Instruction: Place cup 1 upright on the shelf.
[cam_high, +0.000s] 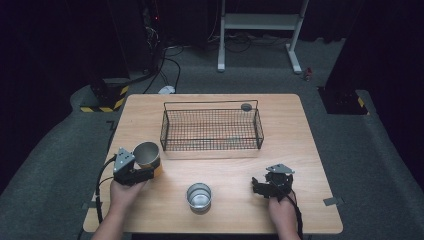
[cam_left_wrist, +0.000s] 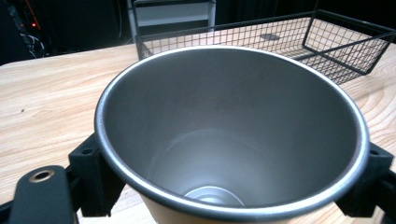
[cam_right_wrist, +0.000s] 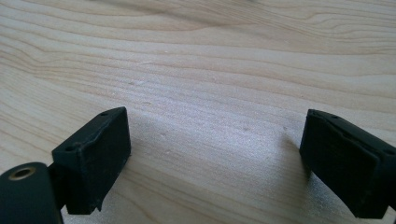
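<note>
left gripper (cam_high: 142, 172): jaws clamped on steel cup (cam_high: 147, 155), near-left of table (cam_high: 300, 150), tilted | right gripper (cam_high: 260, 186): jaws wide, nothing between, near-right | second steel cup (cam_high: 199, 196): near-centre | wire basket (cam_high: 212, 145): far-centre

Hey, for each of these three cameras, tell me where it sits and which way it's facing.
High view: above the person's side, looking forward and down on the table; both forearms, left gripper and right gripper show.
Left gripper view: rides the left gripper, looking into the metal cup clamped between its jaws, toward the wire basket.
Right gripper view: rides the right gripper, aimed down at bare wood between open jaws.
Shared: cup and basket appear in the high and left gripper views.
</note>
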